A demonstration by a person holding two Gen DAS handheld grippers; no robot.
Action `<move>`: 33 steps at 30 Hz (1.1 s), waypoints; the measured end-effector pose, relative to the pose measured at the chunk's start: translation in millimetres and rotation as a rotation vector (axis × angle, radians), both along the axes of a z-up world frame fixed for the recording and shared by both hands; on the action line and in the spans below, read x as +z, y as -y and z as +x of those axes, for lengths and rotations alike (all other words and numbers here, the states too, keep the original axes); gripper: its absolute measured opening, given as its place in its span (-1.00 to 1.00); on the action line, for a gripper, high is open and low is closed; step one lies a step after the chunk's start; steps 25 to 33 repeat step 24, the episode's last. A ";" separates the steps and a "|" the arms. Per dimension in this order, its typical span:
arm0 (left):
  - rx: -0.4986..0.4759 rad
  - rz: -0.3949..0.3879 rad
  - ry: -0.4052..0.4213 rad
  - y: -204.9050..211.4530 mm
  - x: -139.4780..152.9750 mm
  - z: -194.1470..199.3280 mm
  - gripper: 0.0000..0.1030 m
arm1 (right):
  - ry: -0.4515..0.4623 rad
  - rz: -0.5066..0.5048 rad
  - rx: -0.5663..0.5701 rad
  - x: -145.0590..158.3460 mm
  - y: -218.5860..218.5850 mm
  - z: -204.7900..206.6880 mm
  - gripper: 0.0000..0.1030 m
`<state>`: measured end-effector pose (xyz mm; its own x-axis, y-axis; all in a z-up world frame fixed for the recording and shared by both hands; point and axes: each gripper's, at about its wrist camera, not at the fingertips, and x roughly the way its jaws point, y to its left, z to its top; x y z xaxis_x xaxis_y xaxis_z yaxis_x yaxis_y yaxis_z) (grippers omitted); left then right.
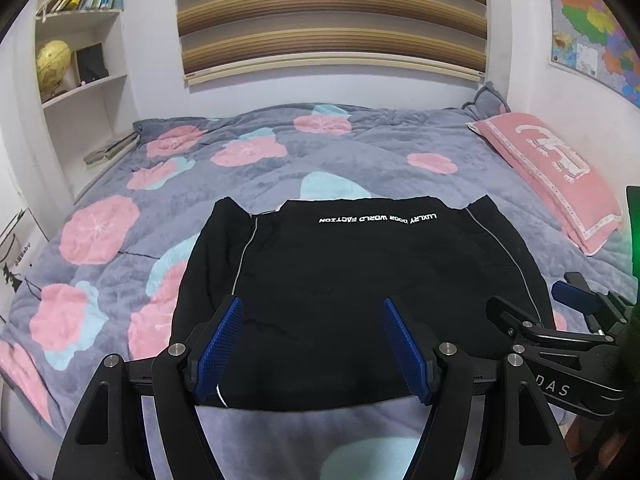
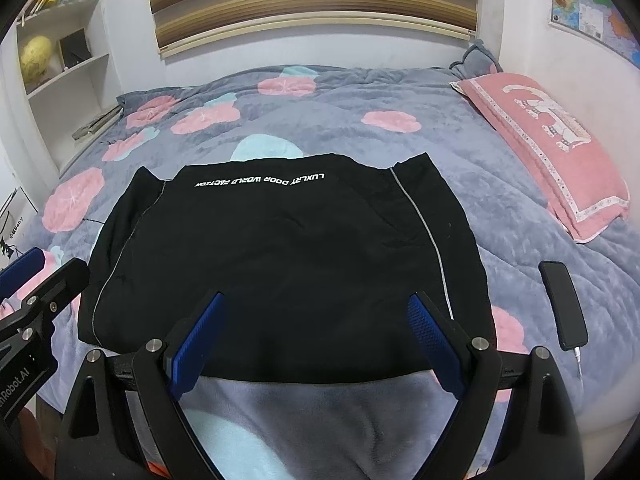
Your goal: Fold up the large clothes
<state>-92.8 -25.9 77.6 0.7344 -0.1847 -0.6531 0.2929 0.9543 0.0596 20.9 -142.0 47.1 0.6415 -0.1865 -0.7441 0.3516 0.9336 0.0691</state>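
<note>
Black garment (image 1: 352, 280) lies flat on the bed (image 1: 360, 152), already folded to a squarish block, white lettering at its far edge, near hem just beneath me. Left gripper (image 1: 312, 344) spread wide, nothing between the jaws; right gripper (image 2: 316, 340) likewise spread and empty. Both hover over the near hem. My read: between folds. Next move likely calls for dropping to the near corners, pinching one each, and carrying them toward the lettering together. Phone (image 2: 564, 308) beside the right edge, keep clear.

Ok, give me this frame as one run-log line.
black garment: lying folded flat on floral bedspread | left gripper: open, holding nothing | right gripper: open, holding nothing | phone: beside the garment
</note>
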 end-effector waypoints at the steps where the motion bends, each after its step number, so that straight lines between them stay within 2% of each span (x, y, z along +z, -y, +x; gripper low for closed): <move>1: 0.001 -0.002 -0.002 -0.4 -0.2 0.6 0.42 | -0.002 0.002 -0.001 -0.9 0.6 0.3 0.80; 13: 0.007 -0.001 -0.005 -1.1 -3.0 1.9 0.42 | -0.011 0.006 -0.004 -4.6 2.8 2.0 0.80; 21: 0.038 0.013 0.030 -2.6 -2.7 0.2 0.42 | -0.020 0.005 0.007 -7.9 2.3 1.6 0.80; 33: 0.028 0.008 0.024 -4.0 -2.4 1.0 0.42 | -0.020 0.003 0.006 -9.0 3.8 1.4 0.80</move>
